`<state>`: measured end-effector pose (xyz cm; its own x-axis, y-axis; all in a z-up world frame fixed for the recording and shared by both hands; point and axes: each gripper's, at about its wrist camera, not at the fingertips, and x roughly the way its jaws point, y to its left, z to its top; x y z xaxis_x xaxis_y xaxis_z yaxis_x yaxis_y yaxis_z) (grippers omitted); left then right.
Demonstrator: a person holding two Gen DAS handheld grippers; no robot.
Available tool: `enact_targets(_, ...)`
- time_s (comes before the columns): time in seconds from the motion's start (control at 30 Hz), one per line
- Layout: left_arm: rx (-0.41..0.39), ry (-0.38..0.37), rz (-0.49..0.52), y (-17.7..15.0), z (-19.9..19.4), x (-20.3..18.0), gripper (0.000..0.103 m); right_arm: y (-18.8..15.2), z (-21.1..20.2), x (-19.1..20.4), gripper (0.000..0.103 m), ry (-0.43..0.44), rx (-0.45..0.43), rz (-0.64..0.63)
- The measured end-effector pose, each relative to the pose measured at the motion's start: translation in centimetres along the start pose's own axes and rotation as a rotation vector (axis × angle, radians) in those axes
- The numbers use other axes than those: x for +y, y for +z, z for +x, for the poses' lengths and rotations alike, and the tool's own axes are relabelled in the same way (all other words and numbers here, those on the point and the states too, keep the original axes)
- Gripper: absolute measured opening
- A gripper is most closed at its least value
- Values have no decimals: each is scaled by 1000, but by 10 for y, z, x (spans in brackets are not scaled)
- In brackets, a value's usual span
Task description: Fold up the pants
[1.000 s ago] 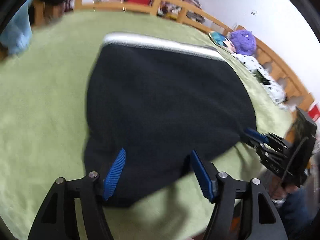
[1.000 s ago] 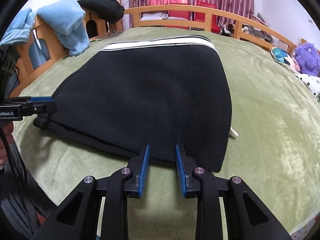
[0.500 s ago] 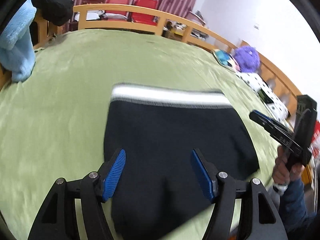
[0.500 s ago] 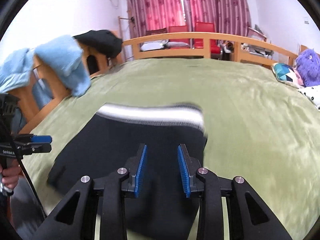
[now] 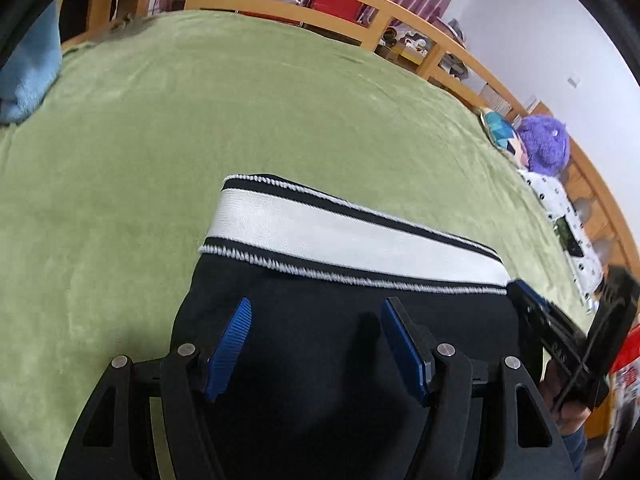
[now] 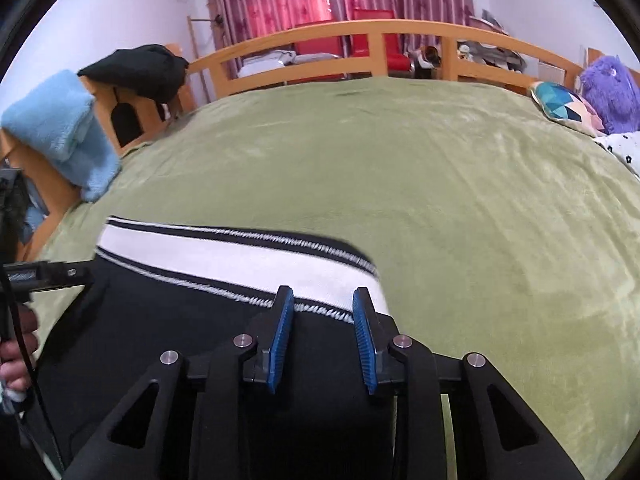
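Black pants (image 5: 340, 332) with a white, black-edged waistband (image 5: 340, 236) lie folded flat on a green bed cover (image 5: 200, 120). My left gripper (image 5: 316, 312) is open and empty above the black cloth, just short of the waistband. My right gripper (image 6: 324, 304) is open and empty over the waistband's right end (image 6: 240, 256). The right gripper shows at the right edge of the left wrist view (image 5: 560, 332), and the left gripper shows at the left edge of the right wrist view (image 6: 48, 276). The near part of the pants is hidden under the grippers.
A wooden bed rail (image 6: 380, 40) runs round the far side. A light blue towel (image 6: 64, 132) and a black garment (image 6: 140, 68) hang on the left rail. A purple plush toy (image 6: 608, 88) and a patterned cushion (image 6: 560, 100) lie at the right.
Both grippers have moved forward over the pants from the near hem toward the waistband, still open. The pants look shorter than one second ago.
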<state>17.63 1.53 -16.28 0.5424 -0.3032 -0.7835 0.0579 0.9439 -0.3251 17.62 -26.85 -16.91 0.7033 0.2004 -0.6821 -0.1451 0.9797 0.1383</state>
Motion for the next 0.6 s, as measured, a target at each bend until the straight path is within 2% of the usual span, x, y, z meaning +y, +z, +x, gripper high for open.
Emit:
enact_targets(0.1, 10, -41, -10, -15, -26, -3, 65, 4, -8, -6, 30, 21, 12, 24)
enact_targets(0.2, -11, -14, 11, -40, -52, -1, 66, -4, -38, -11, 38, 12, 3, 45)
enact_targets(0.33, -27, 17, -21, -82, -80, 11, 65, -38, -77, -12, 38, 85, 9, 54)
enact_targets(0.43, -14, 12, -69, -111, -84, 22, 66, -70, -75, -10, 37, 63, 43, 32)
enact_targets(0.47, 4, 28, -76, -117, -79, 23, 66, -75, -74, -13, 37, 67, 35, 56)
enact_targets(0.5, 26, 83, -58, -126, -70, 22, 66, -76, -73, -15, 40, 62, 35, 89)
enact_targets(0.57, 15, 133, -24, -128, -69, 16, 66, -70, -70, -18, 51, 35, 65, 116)
enact_targets(0.6, 22, 153, -28, -125, -73, 12, 65, -67, -70, -18, 52, 28, 83, 131)
